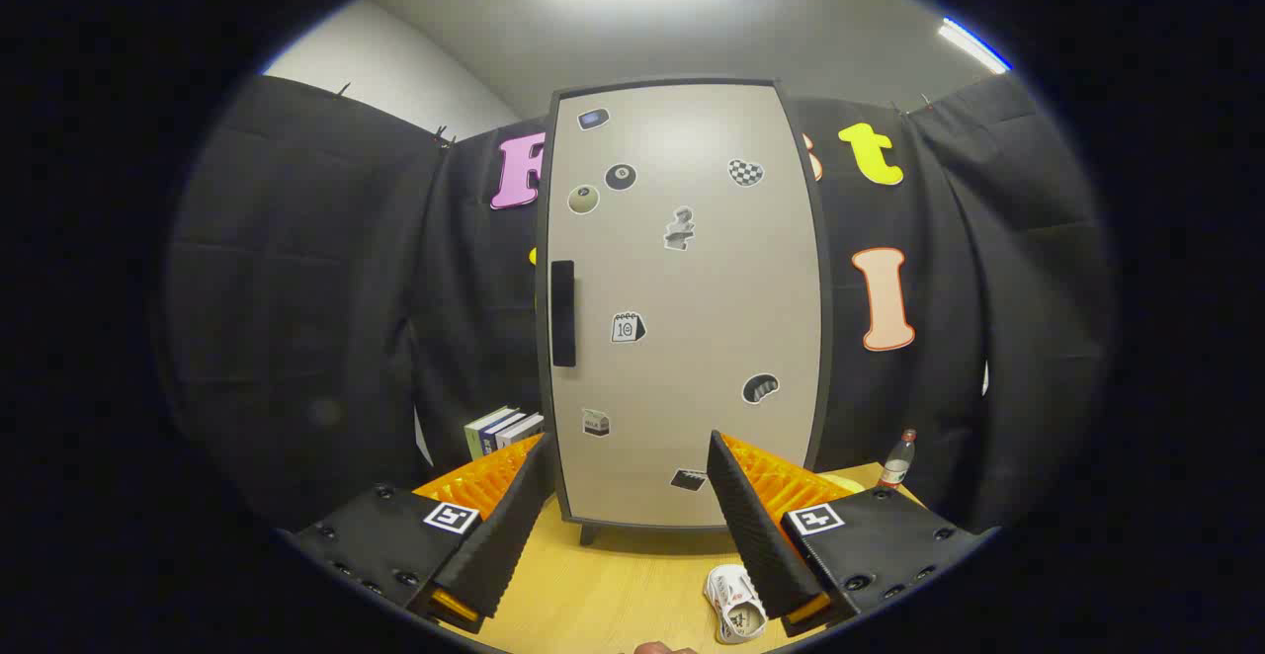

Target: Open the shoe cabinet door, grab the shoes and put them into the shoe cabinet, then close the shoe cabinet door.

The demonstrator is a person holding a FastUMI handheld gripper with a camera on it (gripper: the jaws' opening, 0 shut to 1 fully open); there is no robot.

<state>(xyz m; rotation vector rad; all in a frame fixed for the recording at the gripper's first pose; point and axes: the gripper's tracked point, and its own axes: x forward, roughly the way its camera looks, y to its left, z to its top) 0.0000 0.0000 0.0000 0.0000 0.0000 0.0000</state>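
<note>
Shoe cabinet [692, 308] upright, door closed, gripper [625, 481] open

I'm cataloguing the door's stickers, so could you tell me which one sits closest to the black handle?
The calendar-like sticker on the cabinet door, just beside the handle at its height. The others lie well above or below. The gripper is open.

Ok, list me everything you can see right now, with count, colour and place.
shoe cabinet: one, beige door shut, dark frame, on the table beyond the fingers
door handle: one, black, on the door's edge nearest the books
stickers: several, mixed, on the door
shoe: one, white, on the table between the fingers
books: a few, beside the cabinet
bottle: one, clear, red cap, cabinet's other side
table: one, light wood
claw: one, open, fingers apart, holding nothing
</note>
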